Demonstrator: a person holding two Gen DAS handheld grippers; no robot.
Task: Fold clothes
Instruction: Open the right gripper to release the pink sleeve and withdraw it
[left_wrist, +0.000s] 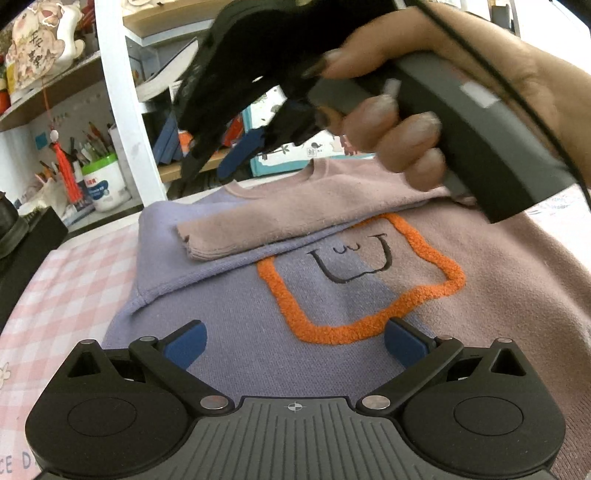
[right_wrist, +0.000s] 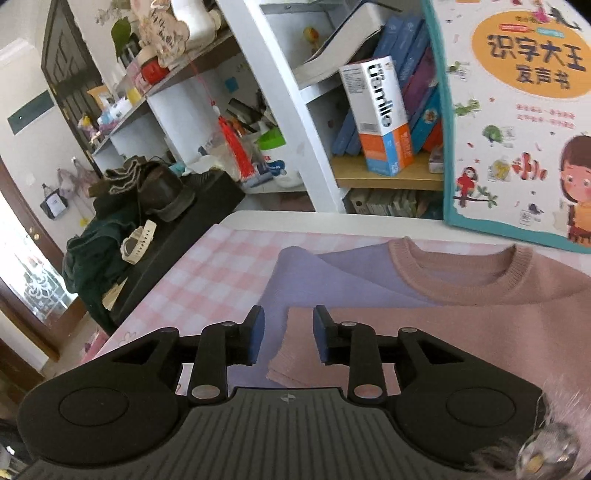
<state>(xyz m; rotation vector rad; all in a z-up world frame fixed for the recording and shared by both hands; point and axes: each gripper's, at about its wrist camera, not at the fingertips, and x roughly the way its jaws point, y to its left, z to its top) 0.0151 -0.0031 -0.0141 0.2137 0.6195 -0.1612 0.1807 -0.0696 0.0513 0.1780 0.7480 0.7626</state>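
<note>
pink checked tablecloth (left_wrist: 70, 273) is carrying the purple-and-pink sweater (left_wrist: 258, 332) in the left wrist view, its pink sleeve (left_wrist: 295, 221) lying folded across the chest above the orange patch, while the left gripper (left_wrist: 293, 341) is hovering with jaws spread and empty, likely waiting. right wrist view: the right gripper (right_wrist: 288, 338) is sitting over the sleeve cuff (right_wrist: 295, 362), jaws partly apart, pinching nothing, probably releasing; box (right_wrist: 384, 118) reading "blemil", book (right_wrist: 524, 110) reading "识字大王".

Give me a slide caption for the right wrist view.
Right gripper open over the pink sleeve cuff, folded across the sweater.
</note>
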